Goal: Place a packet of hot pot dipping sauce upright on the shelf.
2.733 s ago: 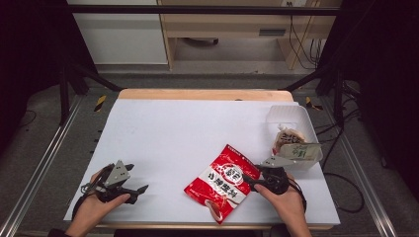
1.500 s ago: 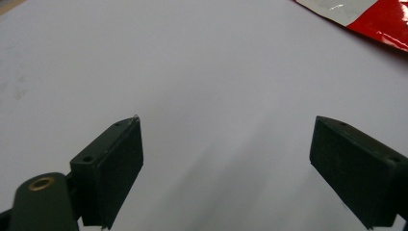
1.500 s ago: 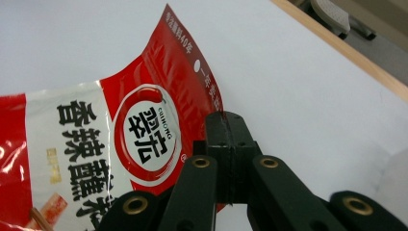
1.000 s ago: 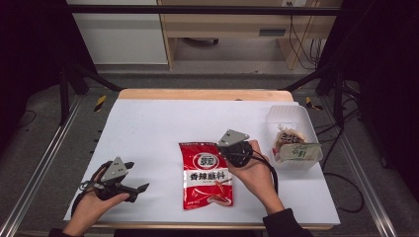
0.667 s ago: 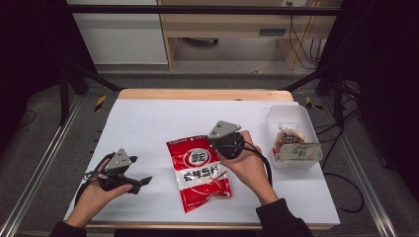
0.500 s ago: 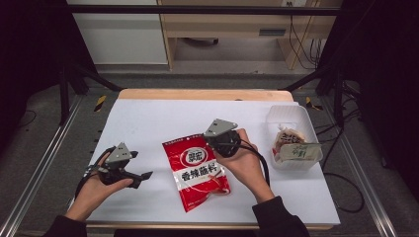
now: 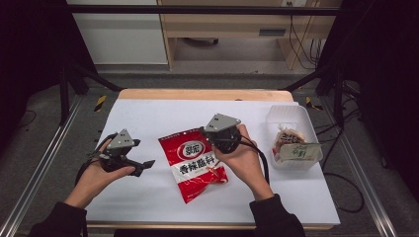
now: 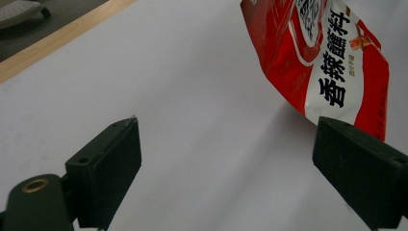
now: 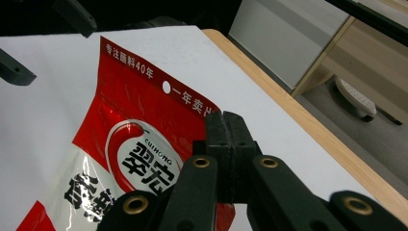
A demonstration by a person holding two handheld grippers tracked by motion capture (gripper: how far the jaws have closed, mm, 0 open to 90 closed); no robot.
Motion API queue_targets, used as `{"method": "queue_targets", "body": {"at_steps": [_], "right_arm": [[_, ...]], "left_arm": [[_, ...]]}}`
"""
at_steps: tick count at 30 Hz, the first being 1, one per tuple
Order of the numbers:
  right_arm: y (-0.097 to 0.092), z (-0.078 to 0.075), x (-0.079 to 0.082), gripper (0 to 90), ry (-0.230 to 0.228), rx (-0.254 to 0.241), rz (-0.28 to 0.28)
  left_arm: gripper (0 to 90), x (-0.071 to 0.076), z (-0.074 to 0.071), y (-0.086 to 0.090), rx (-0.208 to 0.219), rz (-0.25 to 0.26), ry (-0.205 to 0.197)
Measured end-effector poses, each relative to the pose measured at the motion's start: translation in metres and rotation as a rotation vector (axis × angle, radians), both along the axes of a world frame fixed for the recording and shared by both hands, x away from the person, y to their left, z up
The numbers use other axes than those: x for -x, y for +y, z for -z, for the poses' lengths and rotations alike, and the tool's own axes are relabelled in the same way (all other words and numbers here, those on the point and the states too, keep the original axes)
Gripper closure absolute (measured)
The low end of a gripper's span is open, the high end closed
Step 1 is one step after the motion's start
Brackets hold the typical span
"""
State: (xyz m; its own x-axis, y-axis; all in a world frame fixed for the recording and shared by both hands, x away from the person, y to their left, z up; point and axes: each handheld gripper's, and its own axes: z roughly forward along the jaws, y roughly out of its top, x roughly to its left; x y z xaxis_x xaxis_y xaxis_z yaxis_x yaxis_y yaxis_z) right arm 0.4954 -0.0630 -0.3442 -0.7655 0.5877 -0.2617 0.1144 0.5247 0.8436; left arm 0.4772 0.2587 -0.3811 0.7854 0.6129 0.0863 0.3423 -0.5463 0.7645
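Note:
A red and white snack bag lies slanted in the middle of the white table. My right gripper is shut on its top right corner. In the right gripper view the jaws are pressed together over the bag's upper edge, near its hang hole. My left gripper hovers just left of the bag, open and holding nothing. In the left gripper view its jaws stand wide apart, and the bag hangs slightly off the table past the right jaw.
A clear plastic tub holding a few small packets stands at the table's right side. The wooden far edge borders the white sheet. Metal frame rails run along both sides of the table.
The right gripper has pulled the bag from the front right towards the table's middle and left. The left gripper has moved forward and right, closer to the bag.

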Motion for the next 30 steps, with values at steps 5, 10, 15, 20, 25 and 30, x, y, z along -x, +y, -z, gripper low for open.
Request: {"method": "queue_targets", "body": {"at_steps": [5, 10, 15, 20, 25, 30], "right_arm": [[-0.004, -0.001, 0.003, 90.0, 0.002, -0.004, -0.011], [-0.005, -0.002, 0.007, 90.0, 0.002, -0.004, -0.018], [-0.007, -0.006, 0.008, 90.0, 0.0, -0.011, -0.028], [-0.008, -0.012, 0.01, 90.0, 0.005, -0.012, -0.044], [-0.007, -0.018, 0.014, 90.0, 0.001, -0.003, -0.052], [-0.007, -0.023, 0.018, 90.0, 0.0, 0.011, -0.061]], "left_arm": [[10.4, -0.001, -0.01, -0.007, -0.006, 0.025, -0.008], [10.7, -0.004, -0.012, -0.016, -0.013, 0.049, -0.007], [12.9, -0.007, -0.014, -0.024, -0.016, 0.08, 0.005], [13.5, -0.009, -0.016, -0.03, -0.025, 0.099, 0.002], [16.8, -0.01, -0.015, -0.04, -0.018, 0.13, 0.004], [28.5, -0.009, -0.015, -0.049, -0.017, 0.166, -0.004]]}}
